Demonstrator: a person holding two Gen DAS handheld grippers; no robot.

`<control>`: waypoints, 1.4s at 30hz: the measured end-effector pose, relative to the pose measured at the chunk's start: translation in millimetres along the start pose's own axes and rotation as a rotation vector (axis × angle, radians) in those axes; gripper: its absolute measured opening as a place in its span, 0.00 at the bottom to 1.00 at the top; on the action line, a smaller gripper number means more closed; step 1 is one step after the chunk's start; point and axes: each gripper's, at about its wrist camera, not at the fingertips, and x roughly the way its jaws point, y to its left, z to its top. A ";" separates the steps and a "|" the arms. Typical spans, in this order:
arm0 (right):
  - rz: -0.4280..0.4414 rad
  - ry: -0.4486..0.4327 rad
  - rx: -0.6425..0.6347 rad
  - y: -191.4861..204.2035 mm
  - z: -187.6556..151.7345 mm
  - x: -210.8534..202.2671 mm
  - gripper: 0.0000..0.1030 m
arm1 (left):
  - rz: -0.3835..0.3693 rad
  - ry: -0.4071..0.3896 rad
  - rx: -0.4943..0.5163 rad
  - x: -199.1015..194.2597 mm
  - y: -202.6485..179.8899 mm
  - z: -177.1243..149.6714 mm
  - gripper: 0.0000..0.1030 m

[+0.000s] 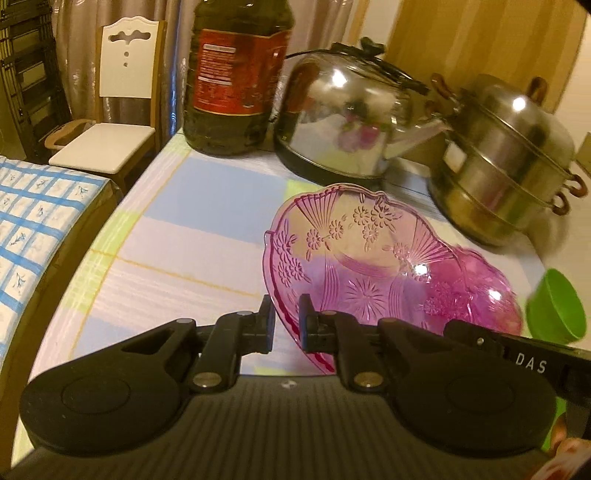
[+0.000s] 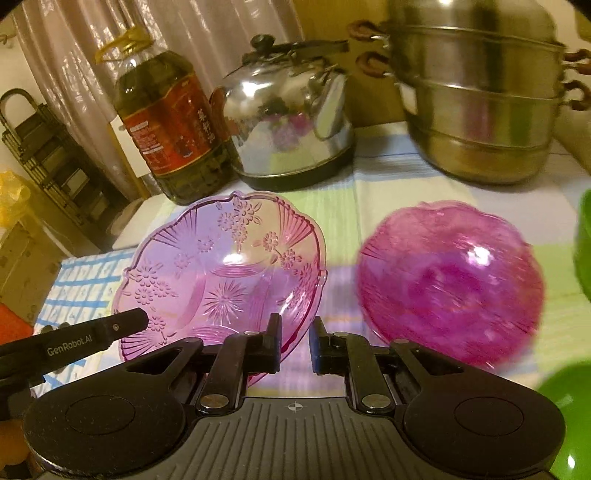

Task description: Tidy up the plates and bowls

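Left gripper point(image 1: 287, 314) pinches the near rim of a tilted pink plate point(image 1: 354, 254), lifted over the checked table point(image 1: 207, 206); right gripper point(image 2: 295, 332) seemingly pinches its opposite rim; a blurred second plate point(image 2: 450, 280) lies beside

At the back of the worktop point(image 1: 207, 192), under its pastel checked cloth, a big oil bottle point(image 1: 236, 74) with a red label stands upright. Just beside it sits a shiny steel kettle point(image 1: 343, 122), then a stacked steel steamer pot point(image 1: 509, 162). Off the worktop, a white chair point(image 1: 122, 107) faces pale curtains point(image 2: 207, 33).
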 end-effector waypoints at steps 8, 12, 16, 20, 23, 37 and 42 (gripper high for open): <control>-0.054 -0.027 0.002 -16.9 -24.9 -62.3 0.14 | -0.041 0.002 0.027 -41.1 -36.8 -28.4 0.11; -0.070 -0.047 0.008 -22.3 -34.7 -95.2 0.14 | -0.058 -0.008 0.045 -64.4 -54.5 -38.5 0.11; -0.087 -0.066 0.014 -28.4 -43.1 -122.2 0.14 | -0.073 -0.012 0.069 -81.3 -70.2 -46.1 0.11; -0.100 -0.075 0.027 -35.3 -49.5 -142.2 0.14 | -0.088 -0.015 0.088 -95.6 -83.7 -52.9 0.11; -0.108 -0.083 0.036 -39.7 -52.3 -153.2 0.14 | -0.094 -0.018 0.102 -103.0 -92.4 -55.4 0.11; -0.128 -0.106 0.072 -62.6 -63.6 -183.5 0.15 | -0.119 -0.009 0.150 -113.1 -120.2 -66.7 0.12; -0.134 -0.109 0.084 -70.1 -63.5 -186.2 0.14 | -0.126 -0.003 0.158 -109.7 -128.0 -67.6 0.12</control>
